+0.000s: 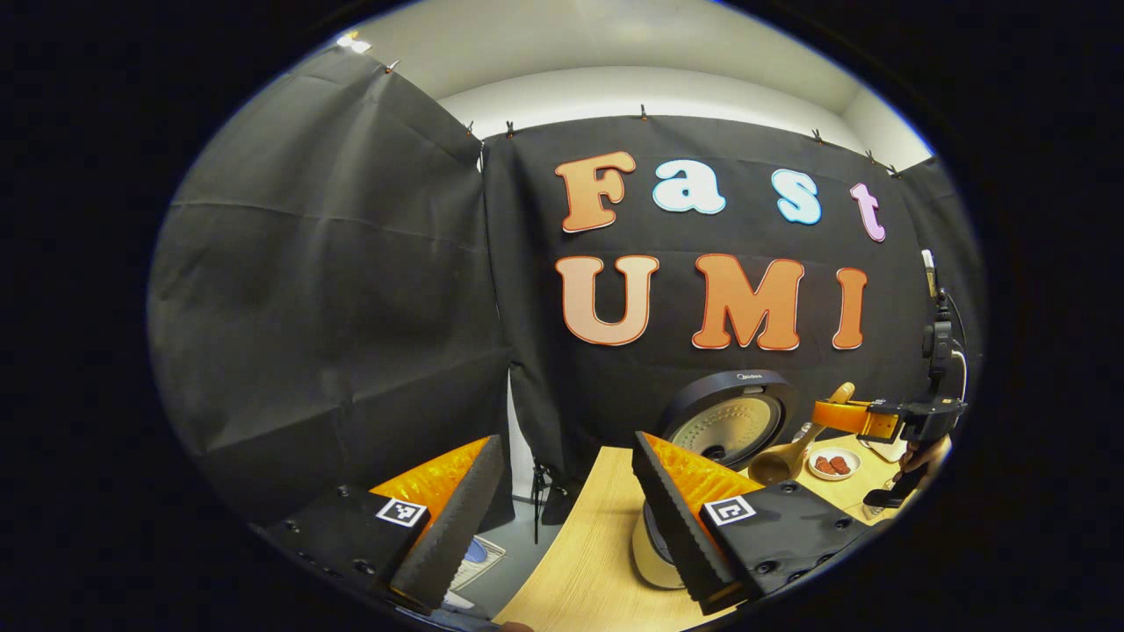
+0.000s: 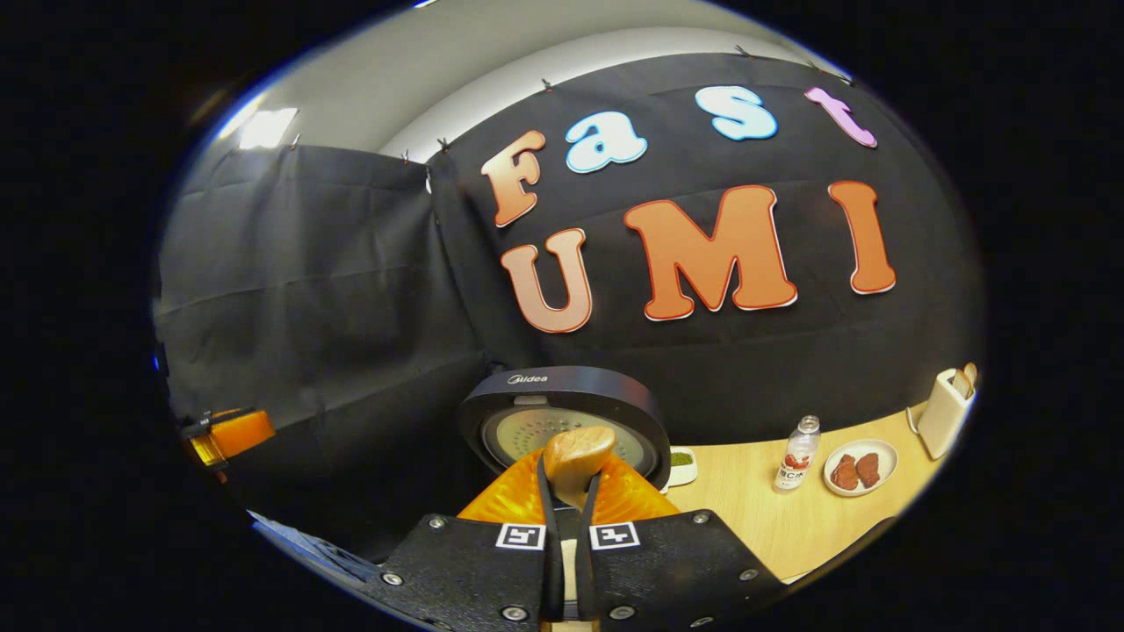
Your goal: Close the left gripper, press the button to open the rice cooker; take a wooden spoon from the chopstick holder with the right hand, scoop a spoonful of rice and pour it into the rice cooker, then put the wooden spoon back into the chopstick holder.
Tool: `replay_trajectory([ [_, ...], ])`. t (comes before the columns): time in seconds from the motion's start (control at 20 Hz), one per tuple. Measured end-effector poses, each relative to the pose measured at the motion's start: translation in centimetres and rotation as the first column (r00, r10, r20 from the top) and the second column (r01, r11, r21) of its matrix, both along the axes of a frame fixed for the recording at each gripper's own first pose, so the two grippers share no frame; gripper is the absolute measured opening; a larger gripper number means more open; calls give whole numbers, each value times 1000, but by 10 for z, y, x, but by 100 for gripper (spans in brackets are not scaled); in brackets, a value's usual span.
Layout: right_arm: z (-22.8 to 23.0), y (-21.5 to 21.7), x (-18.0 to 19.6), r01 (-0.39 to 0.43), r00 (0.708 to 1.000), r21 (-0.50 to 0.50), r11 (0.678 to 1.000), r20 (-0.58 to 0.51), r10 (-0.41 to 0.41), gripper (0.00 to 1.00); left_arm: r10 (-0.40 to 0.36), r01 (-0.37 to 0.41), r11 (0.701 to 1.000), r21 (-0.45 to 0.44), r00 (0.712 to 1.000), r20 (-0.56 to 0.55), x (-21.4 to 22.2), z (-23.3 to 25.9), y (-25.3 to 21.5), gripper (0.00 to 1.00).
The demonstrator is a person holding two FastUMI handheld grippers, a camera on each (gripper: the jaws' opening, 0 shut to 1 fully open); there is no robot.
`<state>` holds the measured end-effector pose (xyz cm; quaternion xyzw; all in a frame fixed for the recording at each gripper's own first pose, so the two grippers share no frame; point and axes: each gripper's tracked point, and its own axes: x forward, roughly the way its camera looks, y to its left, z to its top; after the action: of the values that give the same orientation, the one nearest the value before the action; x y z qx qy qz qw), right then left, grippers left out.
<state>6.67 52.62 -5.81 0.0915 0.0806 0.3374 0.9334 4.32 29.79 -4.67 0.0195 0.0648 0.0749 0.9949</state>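
Note:
The dark rice cooker stands with its round lid raised, the inner plate facing me; its pale body sits behind my right finger. My left gripper is open with nothing between its fingers, held over the table's left end. To the right, the right gripper holds the wooden spoon, bowl end low beside the lid. In the right gripper view, the right gripper is shut on the wooden spoon, right in front of the open lid. The white chopstick holder stands far right.
The light wooden table carries a small bottle, a white plate with red pieces and a small dish of something green. The same plate lies past the cooker. The left gripper hangs off the table's left.

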Motion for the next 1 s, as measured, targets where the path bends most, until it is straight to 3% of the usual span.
replay_trajectory([
  [0.25, 9, -52, 10, 74, 997, 49, 996, -40, -72, 5, -7, 7, 1000, 0, 1000, 30, 10, 12, -15, 99],
  [0.35, 13, -84, 15, 123, 992, 51, 991, -36, -121, 5, -20, 21, 1000, -22, 999, 36, 14, 12, -27, 100],
  [0.4, 14, -101, 19, 150, 988, 49, 988, -34, -148, 5, -29, 30, 999, -33, 999, 37, 15, 12, -34, 96],
  [0.5, 14, -137, 25, 203, 979, 48, 978, -36, -201, 5, -43, 44, 998, -36, 998, 44, 20, 12, -44, 99],
  [0.8, 4, -252, 41, 372, 927, 26, 928, -52, -371, 5, -68, 70, 997, -32, 996, 49, 37, 12, -74, 96],
  [0.9, -1, -287, 43, 420, 906, 21, 907, -57, -419, 5, -82, 85, 995, -47, 995, 48, 42, 12, -83, 100],
  [1.0, -10, -320, 44, 462, 885, 9, 887, -64, -461, 5, -86, 88, 995, -44, 995, 52, 46, 13, -92, 96],
])
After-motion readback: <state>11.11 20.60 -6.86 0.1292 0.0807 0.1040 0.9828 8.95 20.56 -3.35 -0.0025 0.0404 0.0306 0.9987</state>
